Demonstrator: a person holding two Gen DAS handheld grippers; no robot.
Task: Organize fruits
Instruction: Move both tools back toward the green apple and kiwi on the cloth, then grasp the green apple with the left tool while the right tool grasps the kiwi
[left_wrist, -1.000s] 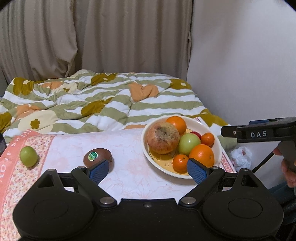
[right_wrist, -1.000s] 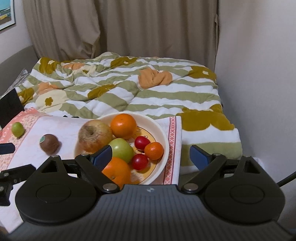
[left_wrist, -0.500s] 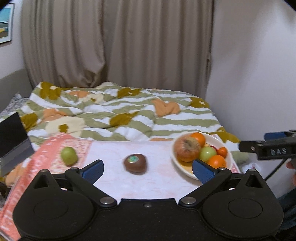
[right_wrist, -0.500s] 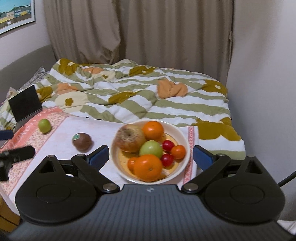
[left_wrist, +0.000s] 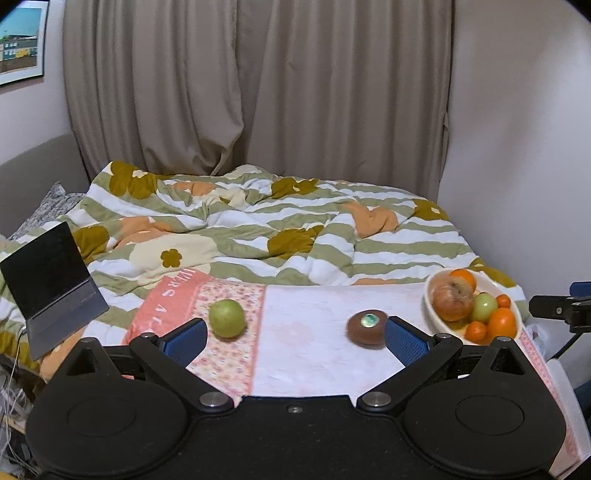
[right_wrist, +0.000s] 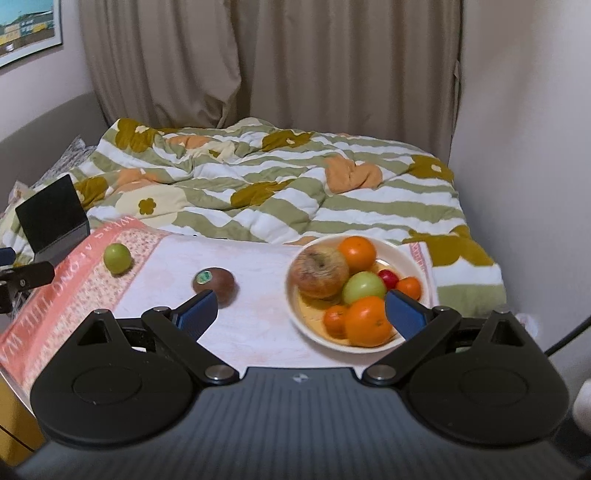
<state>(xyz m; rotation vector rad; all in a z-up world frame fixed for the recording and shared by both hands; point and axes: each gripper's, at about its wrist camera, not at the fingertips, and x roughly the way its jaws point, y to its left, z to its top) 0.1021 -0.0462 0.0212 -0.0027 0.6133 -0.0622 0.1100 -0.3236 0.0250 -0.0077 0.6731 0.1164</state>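
Both grippers have pulled back and up from the table, so the bowl (right_wrist: 413, 264) that filled the views a second ago now sits smaller and further right. In the left view the kiwi (left_wrist: 367, 327) and the green fruit (left_wrist: 227, 318) have come toward the middle. The left gripper (left_wrist: 293, 341) has just been opening its jaws; they stand wide apart with nothing between the pads. The right gripper (right_wrist: 299, 312) is also spread wide and empty.

Two fruits remain loose on the cloth (right_wrist: 258, 321): the kiwi near the centre, well left of the bowl, and the green fruit further left on the pink border, near the laptop (left_wrist: 51, 280). The bowl already holds an apple, oranges, a green fruit and small red ones.

The step in hand looks like lining up on a loose fruit, probably the kiwi. To do it well, bring the left gripper down with the fruit centred between the pads, straddle its widest part and close gently, since it is round and may roll. Then lift clear of the rim and set it in a gap rather than on the pile.
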